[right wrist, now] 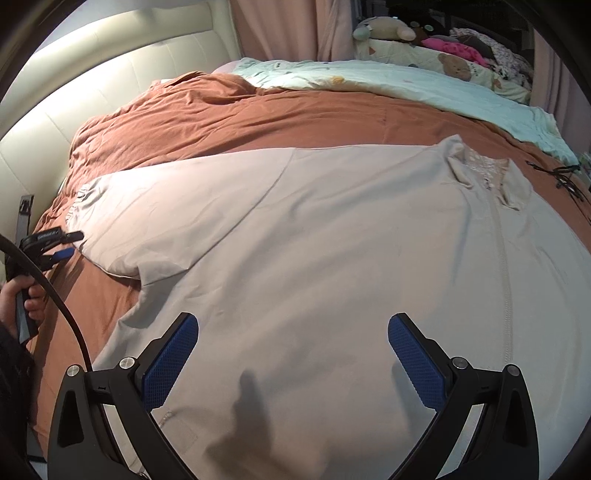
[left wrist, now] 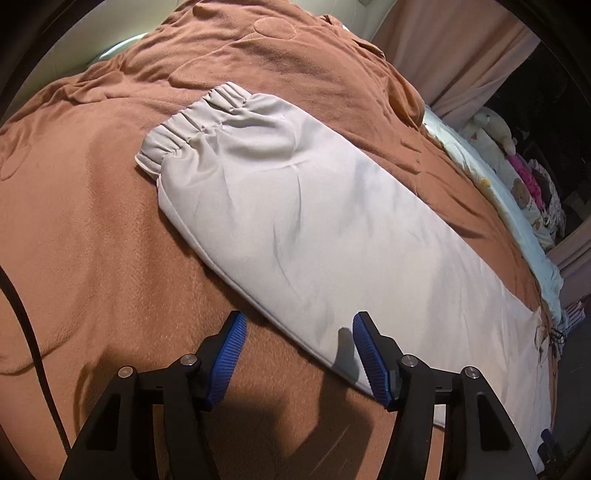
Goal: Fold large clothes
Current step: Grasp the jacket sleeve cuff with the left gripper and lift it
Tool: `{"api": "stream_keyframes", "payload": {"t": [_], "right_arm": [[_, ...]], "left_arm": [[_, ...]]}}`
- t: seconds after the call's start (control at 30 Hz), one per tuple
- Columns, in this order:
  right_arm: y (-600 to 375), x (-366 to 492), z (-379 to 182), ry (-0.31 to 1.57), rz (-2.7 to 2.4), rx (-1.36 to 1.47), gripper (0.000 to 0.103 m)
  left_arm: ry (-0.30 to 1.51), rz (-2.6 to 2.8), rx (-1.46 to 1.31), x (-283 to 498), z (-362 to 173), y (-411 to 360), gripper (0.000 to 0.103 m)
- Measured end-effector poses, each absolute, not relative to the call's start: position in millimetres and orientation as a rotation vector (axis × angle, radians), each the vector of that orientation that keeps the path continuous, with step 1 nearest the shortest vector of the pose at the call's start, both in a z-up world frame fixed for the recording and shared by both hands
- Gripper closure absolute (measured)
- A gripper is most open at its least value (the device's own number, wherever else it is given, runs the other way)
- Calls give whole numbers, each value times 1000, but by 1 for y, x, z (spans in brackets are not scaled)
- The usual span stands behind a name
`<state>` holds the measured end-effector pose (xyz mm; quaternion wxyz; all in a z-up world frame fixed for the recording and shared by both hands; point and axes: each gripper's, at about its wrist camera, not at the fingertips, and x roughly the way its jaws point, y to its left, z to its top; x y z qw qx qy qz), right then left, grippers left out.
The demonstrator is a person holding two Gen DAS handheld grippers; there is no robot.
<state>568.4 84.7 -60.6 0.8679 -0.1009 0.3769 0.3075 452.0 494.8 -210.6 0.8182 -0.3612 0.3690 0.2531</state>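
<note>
A large beige garment (right wrist: 332, 240) lies spread flat on a brown blanket (right wrist: 221, 118); its collar (right wrist: 484, 173) points to the far right. Its left sleeve (left wrist: 314, 221) stretches out, with an elastic cuff (left wrist: 192, 122) at its far end. My left gripper (left wrist: 297, 325) is open and empty, hovering over the sleeve's near edge; it also shows in the right wrist view (right wrist: 70, 243) at the sleeve's end. My right gripper (right wrist: 291, 332) is open and empty above the garment's body.
A padded cream headboard (right wrist: 110, 85) stands at the left. A pale green quilt (right wrist: 406, 85) and soft toys (right wrist: 388, 29) lie along the far side. A black cord (right wrist: 557, 177) lies near the collar. Pink curtains (right wrist: 288, 29) hang behind.
</note>
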Motion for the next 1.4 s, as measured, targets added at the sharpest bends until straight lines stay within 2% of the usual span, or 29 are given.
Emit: {"api": "stream_keyframes", "payload": {"t": [0.03,0.07,0.1,0.17,0.63,0.7,0.8,1.0,1.23,1.4], "right_arm": [[90,569,-61,790,660,-214,10],[96,571,-63,793,673,-221,14],[101,572,-64,796,679,-228,18],[110,576,-66,805,693,-232,23],[177,605,-87,890,788,-196,25],[182,607,-92,913,807,-198,34],[194,609,-103,973,849,-204,36],[200,615,-120,1015,850,-248,36],[171,637,-109,983,802,-149,36],[169,656,-122,983,805,-108,36]], "left_arm": [[788,543,-783,454,-210,498,66],[792,545,-802,456,-211,501,84],[784,543,-828,457,-210,504,92],[747,534,-853,454,-203,505,97],[605,381,-693,449,-90,459,100],[597,367,-685,450,-76,454,100],[583,346,-654,450,-53,440,100],[547,270,-585,455,-5,406,101],[524,190,-520,471,39,369,100],[525,141,-467,486,61,339,101]]}}
